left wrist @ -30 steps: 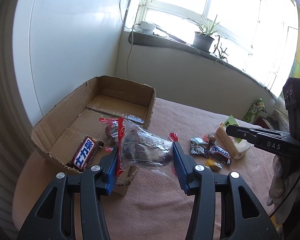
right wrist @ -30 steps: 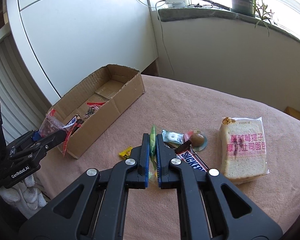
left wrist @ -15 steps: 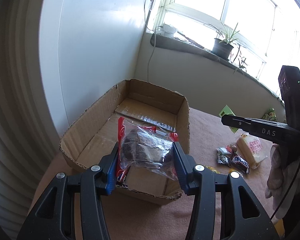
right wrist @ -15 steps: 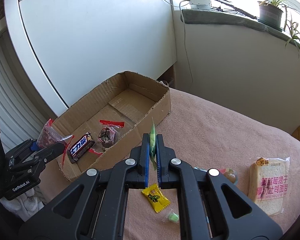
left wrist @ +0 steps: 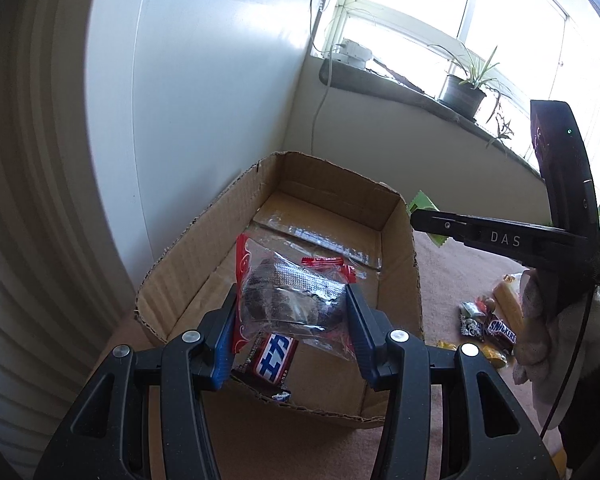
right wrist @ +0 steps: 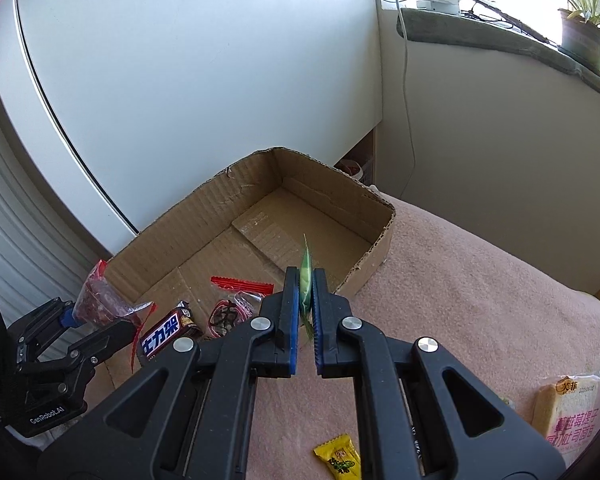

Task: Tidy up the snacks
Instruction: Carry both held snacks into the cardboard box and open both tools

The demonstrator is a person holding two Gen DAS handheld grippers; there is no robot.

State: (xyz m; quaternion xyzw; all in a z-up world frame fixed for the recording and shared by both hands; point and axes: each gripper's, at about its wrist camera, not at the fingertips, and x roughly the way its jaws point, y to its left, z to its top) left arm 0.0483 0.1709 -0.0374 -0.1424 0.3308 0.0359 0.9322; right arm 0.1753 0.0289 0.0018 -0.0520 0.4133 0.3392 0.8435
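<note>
My left gripper (left wrist: 290, 312) is shut on a clear red-edged bag with a dark pastry (left wrist: 288, 300) and holds it above the near end of the open cardboard box (left wrist: 204, 248). The box (right wrist: 204, 204) holds a Snickers bar with Chinese text (left wrist: 274, 358), which also shows in the right wrist view (right wrist: 162, 336), and a small red-edged packet (right wrist: 230, 310). My right gripper (right wrist: 306, 284) is shut on a thin green packet (right wrist: 305, 276), held edge-on over the box's right side.
The box stands on a pink cloth-covered table (right wrist: 480, 300) against a white wall. To the right lie a packed bread slice (right wrist: 572, 412), a yellow candy (right wrist: 338, 460), a Snickers bar (left wrist: 500, 330) and small sweets. A windowsill with a plant (left wrist: 466, 92) runs behind.
Both grippers moved left toward the box with their packets. The left one went from the box's outer side to above its near end. The right one left the loose snacks and reached the box's side.
</note>
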